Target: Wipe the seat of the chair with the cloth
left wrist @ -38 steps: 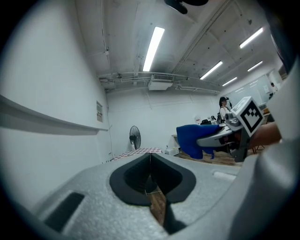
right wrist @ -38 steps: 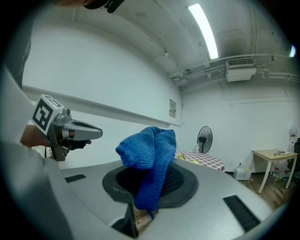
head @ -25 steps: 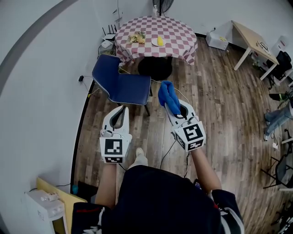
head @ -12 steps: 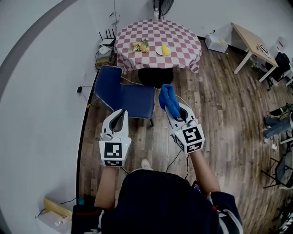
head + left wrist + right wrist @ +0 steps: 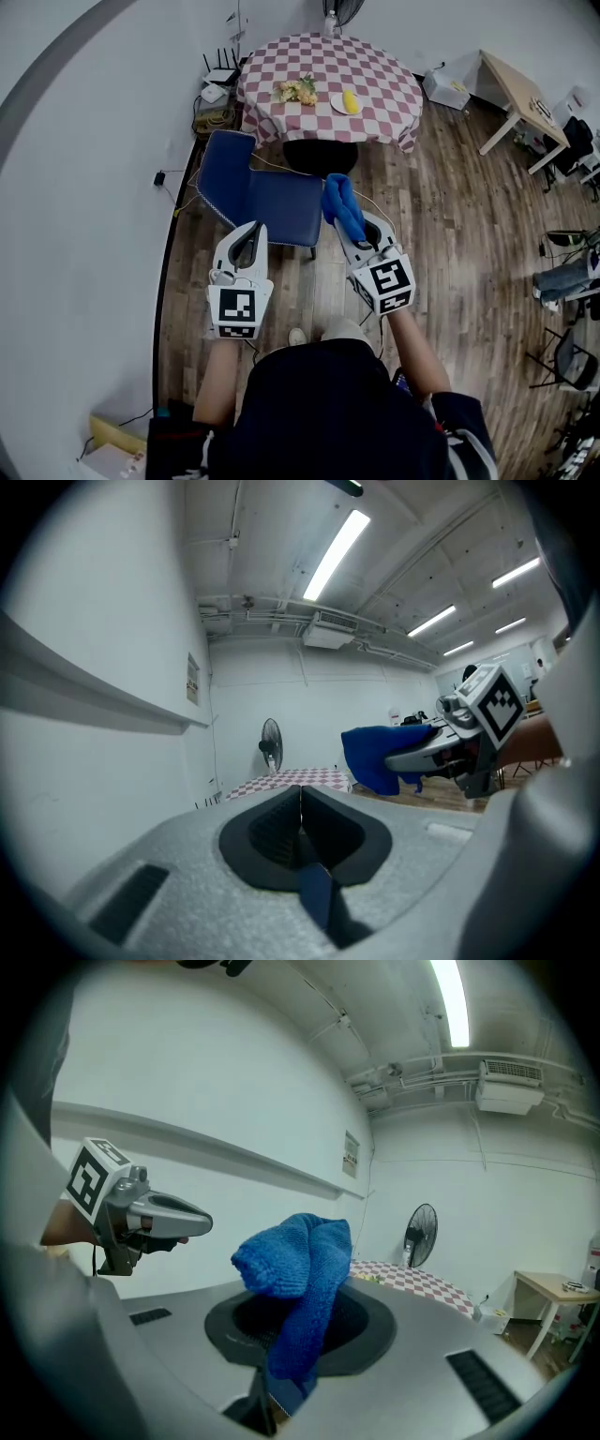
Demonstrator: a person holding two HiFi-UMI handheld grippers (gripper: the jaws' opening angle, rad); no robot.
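A blue padded chair (image 5: 262, 192) stands by the white wall, its seat (image 5: 281, 208) bare, just in front of a checked table. My right gripper (image 5: 349, 223) is shut on a folded blue cloth (image 5: 341, 206), which sticks up from the jaws (image 5: 298, 1269) and hovers beside the seat's right edge. My left gripper (image 5: 249, 232) is shut with nothing in it and hangs over the seat's near left corner. In the left gripper view the cloth (image 5: 384, 754) and the other gripper show at the right.
A round table with a red-and-white checked cloth (image 5: 330, 80) holds flowers (image 5: 296, 90) and a plate (image 5: 347, 101). A standing fan (image 5: 419, 1232) is behind it. A wooden desk (image 5: 520, 94) stands at the far right. Cables and a power strip lie by the wall (image 5: 214, 98).
The person has stepped forward; the chair and table sit closer to both grippers. The cloth stays held in the right gripper, and the left stays shut.
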